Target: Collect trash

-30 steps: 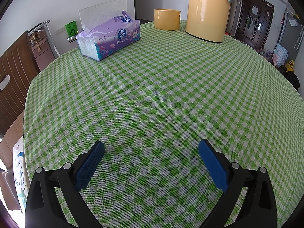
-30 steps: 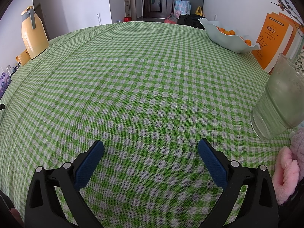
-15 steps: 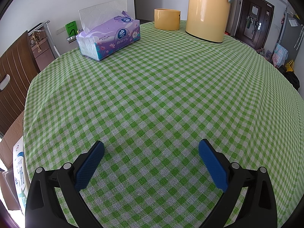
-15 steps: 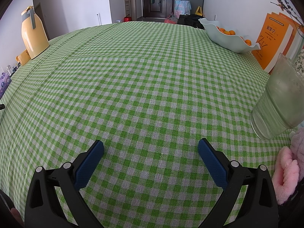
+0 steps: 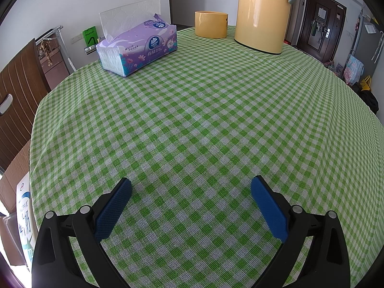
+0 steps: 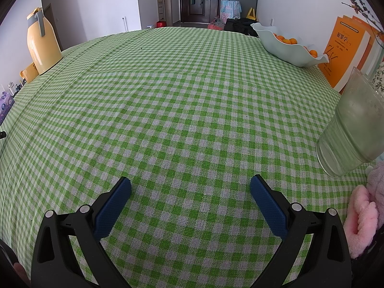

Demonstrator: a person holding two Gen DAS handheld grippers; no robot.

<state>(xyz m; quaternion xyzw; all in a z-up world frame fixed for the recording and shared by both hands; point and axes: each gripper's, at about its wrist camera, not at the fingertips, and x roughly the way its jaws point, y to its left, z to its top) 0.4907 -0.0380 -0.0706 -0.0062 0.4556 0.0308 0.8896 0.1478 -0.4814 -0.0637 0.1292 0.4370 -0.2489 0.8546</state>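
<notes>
Left gripper [image 5: 190,199] spread wide, nothing between the blue pads [image 5: 112,210], hovering low over the green checked cloth of the worktop [image 5: 204,120] at the bottom of the left wrist view. Right gripper [image 6: 190,199] likewise agape and empty, bottom centre of the right wrist view.

No trash visible in either view, and no bin or bag to take it; cloth bare across the whole middle of both frames. Step in hand, by judgement: searching, not grasping.

Outward from the left gripper: tissue pack [image 5: 138,48] at upper left with 1 sheet standing up out of it, yellow cup [image 5: 211,24] at top centre, tall yellow flask [image 5: 262,14] just right of it. None of these reads as trash.

Outward from the right gripper: cloudy plastic tumbler [image 6: 352,124] at right edge, pink fluffy thing [image 6: 362,218] at lower right, pale bowl of oranges [image 6: 288,45] and orange books [image 6: 345,48] at upper right.

Best done by sweeping both views slowly toward the worktop edges and below, keeping both grippers parted and raised clear of the cloth. Worth giving the tumbler a wide berth on the right: light-looking, tall, probably easy to topple. Worth leaving the upright tissue alone unless plainly loose.
</notes>
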